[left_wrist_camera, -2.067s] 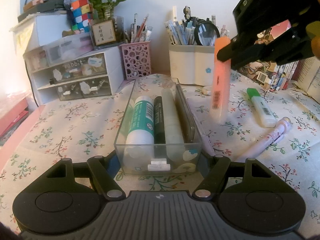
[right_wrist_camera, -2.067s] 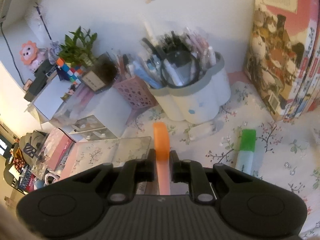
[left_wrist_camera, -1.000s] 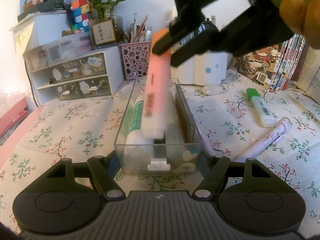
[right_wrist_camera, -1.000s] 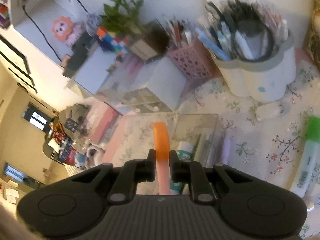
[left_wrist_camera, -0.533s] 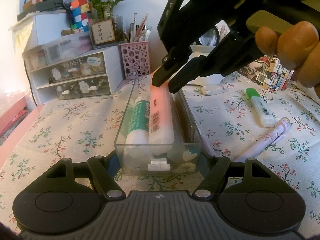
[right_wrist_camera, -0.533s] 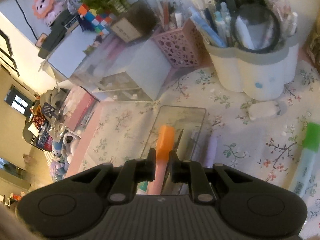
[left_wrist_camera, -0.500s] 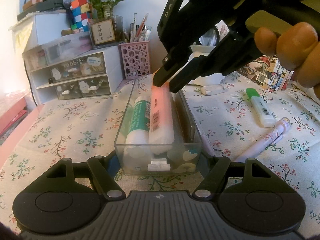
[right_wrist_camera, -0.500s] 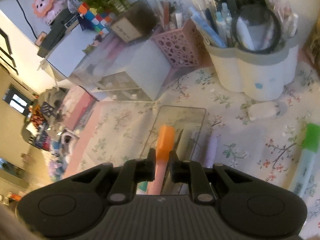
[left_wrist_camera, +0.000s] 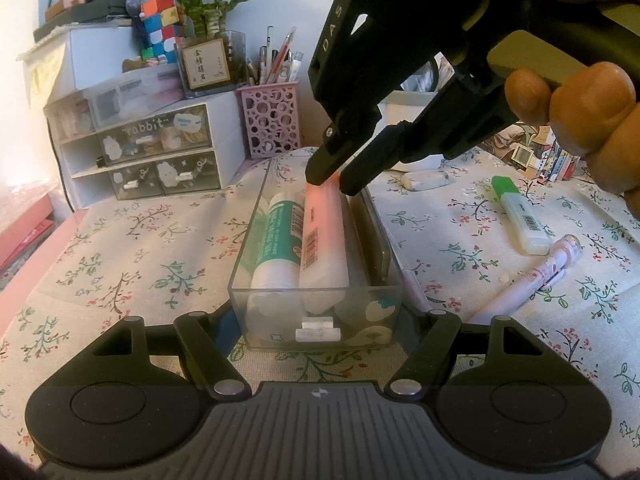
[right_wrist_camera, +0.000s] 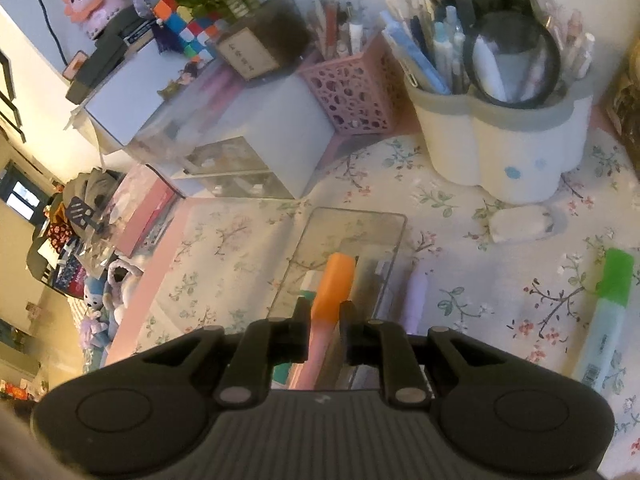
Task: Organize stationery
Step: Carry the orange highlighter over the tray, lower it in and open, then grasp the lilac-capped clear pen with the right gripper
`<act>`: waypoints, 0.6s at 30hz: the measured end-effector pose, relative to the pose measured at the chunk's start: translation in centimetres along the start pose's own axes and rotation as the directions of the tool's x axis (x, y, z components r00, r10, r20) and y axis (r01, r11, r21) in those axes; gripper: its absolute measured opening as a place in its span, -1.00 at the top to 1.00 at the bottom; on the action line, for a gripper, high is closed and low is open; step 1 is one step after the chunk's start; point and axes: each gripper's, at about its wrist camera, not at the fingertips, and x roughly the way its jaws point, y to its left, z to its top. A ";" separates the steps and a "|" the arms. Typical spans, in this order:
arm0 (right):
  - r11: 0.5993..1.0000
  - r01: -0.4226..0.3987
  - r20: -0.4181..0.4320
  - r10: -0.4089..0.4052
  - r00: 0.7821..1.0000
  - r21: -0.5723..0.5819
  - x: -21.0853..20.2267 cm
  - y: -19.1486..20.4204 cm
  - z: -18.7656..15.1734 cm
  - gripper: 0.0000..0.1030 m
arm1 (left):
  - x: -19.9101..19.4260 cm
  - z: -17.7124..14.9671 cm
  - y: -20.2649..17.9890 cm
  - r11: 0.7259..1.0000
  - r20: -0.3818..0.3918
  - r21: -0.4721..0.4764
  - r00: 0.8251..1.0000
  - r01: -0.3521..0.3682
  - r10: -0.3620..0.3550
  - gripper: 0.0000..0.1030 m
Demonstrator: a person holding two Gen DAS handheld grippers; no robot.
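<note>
A clear plastic box (left_wrist_camera: pixel 246 248) (right_wrist_camera: pixel 352 220) stands on the flowered cloth, and my left gripper (left_wrist_camera: pixel 316 320) is shut on its near end, one finger on each side. Inside lie a green-labelled glue stick (left_wrist_camera: pixel 280 236) and other items. On top of them rests the orange highlighter (left_wrist_camera: pixel 324 240) (right_wrist_camera: pixel 334 280), lying lengthwise. My right gripper (left_wrist_camera: pixel 334 180) (right_wrist_camera: pixel 325 306), held by a hand (left_wrist_camera: pixel 580 112), reaches down at the box's far end. Its jaws are opening, the orange cap end sits between them, and the pads still touch it.
A green highlighter (left_wrist_camera: pixel 518 216) (right_wrist_camera: pixel 608 300), a pink pen (left_wrist_camera: pixel 532 280) and a white eraser (left_wrist_camera: pixel 424 178) lie on the cloth to the right. At the back stand a white pen holder (right_wrist_camera: pixel 508 148), a pink mesh cup (left_wrist_camera: pixel 272 120) and a small drawer unit (left_wrist_camera: pixel 152 152).
My right gripper carried the orange highlighter from the right to above the box, then lowered it until it lay flat inside. The left gripper and the box stayed still.
</note>
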 end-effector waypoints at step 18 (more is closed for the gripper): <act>0.996 0.021 0.104 -0.030 0.994 0.089 -2.4 -3.2 -0.6 0.82 | 0.0 -0.1 0.1 1.000 -0.003 -0.012 1.000 0.012 -0.012 -0.40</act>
